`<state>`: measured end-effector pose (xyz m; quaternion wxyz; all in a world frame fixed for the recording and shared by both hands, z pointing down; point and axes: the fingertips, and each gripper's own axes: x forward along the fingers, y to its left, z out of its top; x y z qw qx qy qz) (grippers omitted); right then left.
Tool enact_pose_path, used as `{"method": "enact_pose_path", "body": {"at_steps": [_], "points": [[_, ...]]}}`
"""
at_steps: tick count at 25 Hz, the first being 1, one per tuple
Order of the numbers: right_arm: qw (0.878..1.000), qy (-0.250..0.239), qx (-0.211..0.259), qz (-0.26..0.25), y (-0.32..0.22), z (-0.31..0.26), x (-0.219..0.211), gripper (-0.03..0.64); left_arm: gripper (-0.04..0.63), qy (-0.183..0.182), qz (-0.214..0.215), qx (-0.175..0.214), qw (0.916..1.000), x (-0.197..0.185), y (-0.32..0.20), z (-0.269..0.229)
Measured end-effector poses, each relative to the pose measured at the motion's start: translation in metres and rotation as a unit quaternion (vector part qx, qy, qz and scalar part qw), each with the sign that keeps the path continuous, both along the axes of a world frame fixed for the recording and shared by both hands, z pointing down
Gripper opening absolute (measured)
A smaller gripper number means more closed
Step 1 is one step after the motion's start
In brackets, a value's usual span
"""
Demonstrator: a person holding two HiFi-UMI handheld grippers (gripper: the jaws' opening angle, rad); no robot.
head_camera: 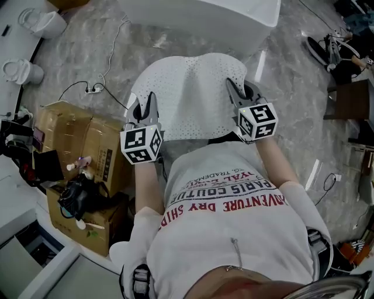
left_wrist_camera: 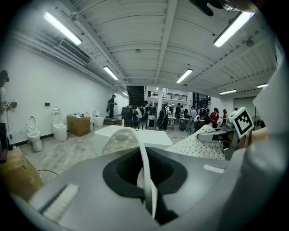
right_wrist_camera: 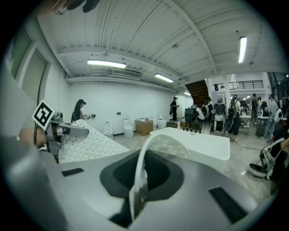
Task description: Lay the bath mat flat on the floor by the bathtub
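A white perforated bath mat (head_camera: 190,96) hangs spread in the air between my two grippers, above the grey marble floor. The white bathtub (head_camera: 204,17) stands just beyond it. My left gripper (head_camera: 147,105) is shut on the mat's left edge, and my right gripper (head_camera: 236,90) is shut on its right edge. In the left gripper view the mat's edge runs as a thin white strip between the jaws of the left gripper (left_wrist_camera: 144,173), and the mat (left_wrist_camera: 198,145) stretches right. In the right gripper view the right gripper (right_wrist_camera: 137,185) pinches the mat (right_wrist_camera: 86,140), with the bathtub (right_wrist_camera: 198,140) ahead.
Cardboard boxes (head_camera: 76,140) with clutter stand close on my left. A power strip with its cable (head_camera: 93,89) lies on the floor beside them. Two toilets (head_camera: 41,23) sit at the far left. Shoes (head_camera: 324,49) and dark furniture (head_camera: 350,99) are at the right.
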<state>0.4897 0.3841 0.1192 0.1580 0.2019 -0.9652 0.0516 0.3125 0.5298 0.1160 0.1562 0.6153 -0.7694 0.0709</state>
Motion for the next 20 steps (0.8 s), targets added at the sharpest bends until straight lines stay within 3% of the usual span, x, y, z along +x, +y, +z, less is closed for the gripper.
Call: {"method": "enact_pose_path", "body": {"at_steps": [10, 16, 20], "points": [[0.997, 0.014, -0.040, -0.064, -0.050, 0.047, -0.108, 0.018, 0.018, 0.012, -0.055, -0.042, 0.9975, -0.084, -0.030, 0.041], [0.993, 0.026, -0.068, -0.090, -0.125, 0.073, -0.202, 0.018, 0.018, 0.041, -0.082, -0.061, 0.9940, -0.175, -0.099, 0.056], [0.992, 0.038, -0.072, -0.093, -0.187, 0.081, -0.255, 0.018, 0.018, 0.038, -0.075, -0.076, 0.9936, -0.228, -0.167, 0.064]]}}
